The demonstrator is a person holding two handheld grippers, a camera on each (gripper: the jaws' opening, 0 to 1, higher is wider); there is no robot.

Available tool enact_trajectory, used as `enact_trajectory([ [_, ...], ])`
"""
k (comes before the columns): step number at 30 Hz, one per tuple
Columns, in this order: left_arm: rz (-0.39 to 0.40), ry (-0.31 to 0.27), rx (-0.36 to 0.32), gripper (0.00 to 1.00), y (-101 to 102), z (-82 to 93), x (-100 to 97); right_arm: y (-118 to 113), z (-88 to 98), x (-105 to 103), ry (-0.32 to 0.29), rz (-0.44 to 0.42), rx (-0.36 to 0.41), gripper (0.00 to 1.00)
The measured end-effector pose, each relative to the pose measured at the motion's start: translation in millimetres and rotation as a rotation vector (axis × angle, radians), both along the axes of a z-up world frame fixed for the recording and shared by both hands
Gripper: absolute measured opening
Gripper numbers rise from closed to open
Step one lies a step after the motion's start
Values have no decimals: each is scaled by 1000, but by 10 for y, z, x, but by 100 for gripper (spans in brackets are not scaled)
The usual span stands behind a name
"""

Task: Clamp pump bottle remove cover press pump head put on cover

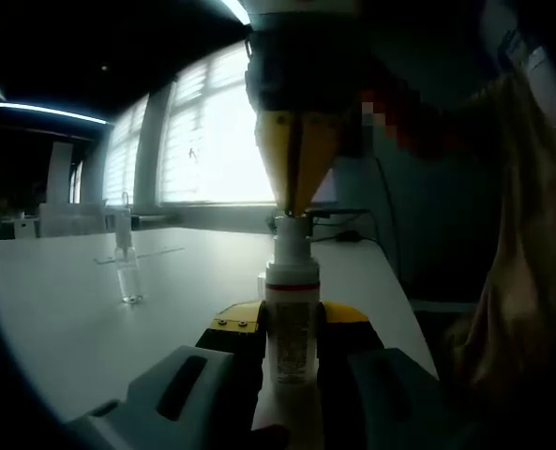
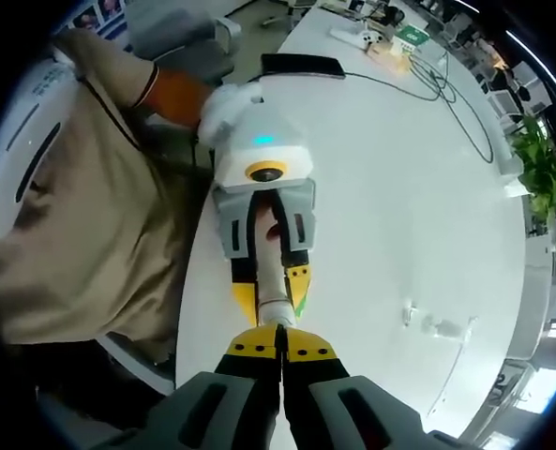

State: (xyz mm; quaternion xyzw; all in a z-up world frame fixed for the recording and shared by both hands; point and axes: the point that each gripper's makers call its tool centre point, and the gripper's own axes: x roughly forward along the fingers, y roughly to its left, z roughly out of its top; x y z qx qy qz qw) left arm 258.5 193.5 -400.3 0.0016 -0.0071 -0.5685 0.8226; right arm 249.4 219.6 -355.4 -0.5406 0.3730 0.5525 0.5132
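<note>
A pump bottle (image 1: 290,342) stands upright on the white table (image 1: 71,309), and my left gripper (image 1: 292,323) is shut on its clear body. Its white pump head (image 1: 290,234) sticks up above the jaws. My right gripper (image 1: 296,208) comes down from above, its yellow tips shut together and resting on the top of the pump head. In the right gripper view, my right gripper (image 2: 279,339) looks straight down on the bottle (image 2: 272,262) held in the left gripper (image 2: 272,291). The clear cover (image 1: 127,274) (image 2: 443,326) stands apart on the table.
A person in beige clothes (image 2: 81,216) (image 1: 517,281) stands at the table's near edge. A dark flat device (image 2: 301,66) with cables (image 2: 446,94) lies at the far end. A green plant (image 2: 540,159) stands beyond the table. Bright windows (image 1: 212,141) are behind.
</note>
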Motion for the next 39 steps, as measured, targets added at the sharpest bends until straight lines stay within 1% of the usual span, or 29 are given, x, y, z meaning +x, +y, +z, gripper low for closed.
enact_trajectory([
  [2, 0, 0, 0, 12, 2, 0, 3, -2, 2, 2, 2, -9, 4, 0],
  [5, 0, 0, 0, 12, 1, 2, 1, -2, -11, -11, 1, 2, 9, 0],
  [13, 0, 0, 1, 12, -12, 4, -14, 7, -62, -10, -8, 6, -32, 0],
  [18, -1, 1, 0, 12, -15, 3, -15, -2, -62, -12, 2, 1, -29, 0],
  [25, 0, 0, 1, 12, -17, 2, -13, 1, -65, -21, -22, 8, -42, 0],
  [39, -2, 3, 0, 12, 7, -10, 18, -5, -63, -21, -18, 2, -21, 0],
])
